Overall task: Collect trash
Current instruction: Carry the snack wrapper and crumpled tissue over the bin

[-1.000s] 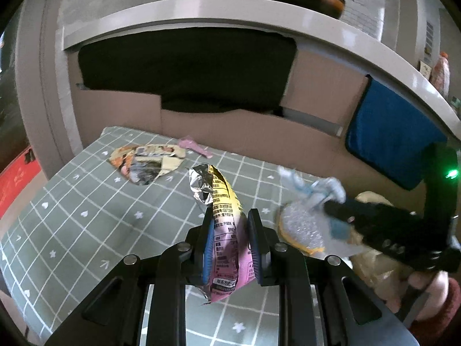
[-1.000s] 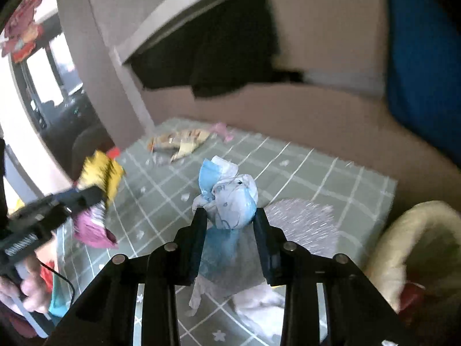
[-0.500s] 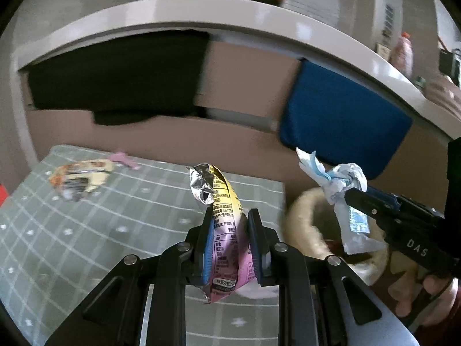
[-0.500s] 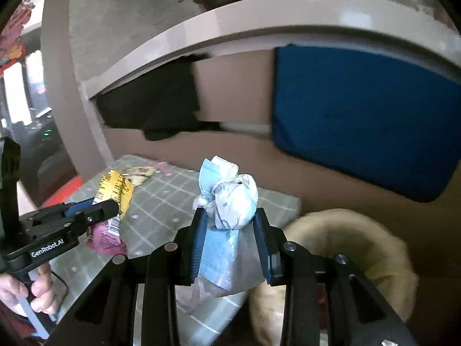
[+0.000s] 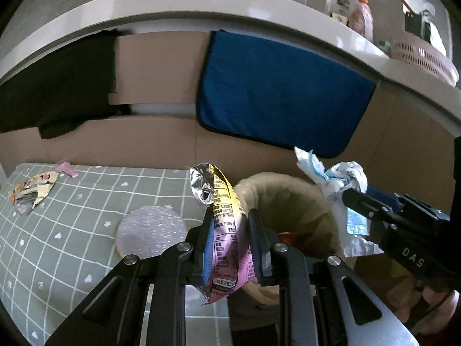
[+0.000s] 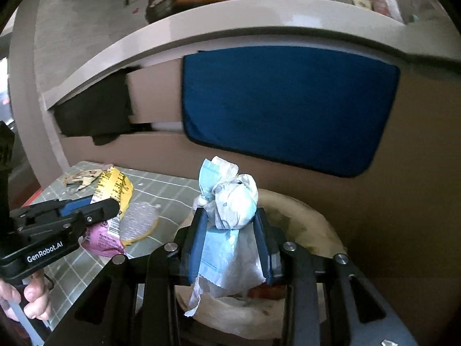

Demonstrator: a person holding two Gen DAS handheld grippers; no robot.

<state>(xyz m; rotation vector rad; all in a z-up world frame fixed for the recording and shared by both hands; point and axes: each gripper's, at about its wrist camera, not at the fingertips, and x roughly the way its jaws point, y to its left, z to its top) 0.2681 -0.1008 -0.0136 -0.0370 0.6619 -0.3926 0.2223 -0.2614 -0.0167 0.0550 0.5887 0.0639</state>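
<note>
Two grippers: left gripper (image 5: 229,239) clamps one snack wrapper (image 5: 223,230), right gripper (image 6: 232,240) one crumpled mask (image 6: 230,210), over one basket (image 5: 291,199).

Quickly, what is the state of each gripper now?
Left gripper: closed on the snack wrapper.
Right gripper: closed on the crumpled face mask.

Upright snack wrapper (image 5: 223,225), crumpled, perhaps tissue wad (image 6: 233,207)

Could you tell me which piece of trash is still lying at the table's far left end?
The torn snack wrapper beside the pink scrap; the yellow-pink packet and crumpled mask are held in grippers.
</note>
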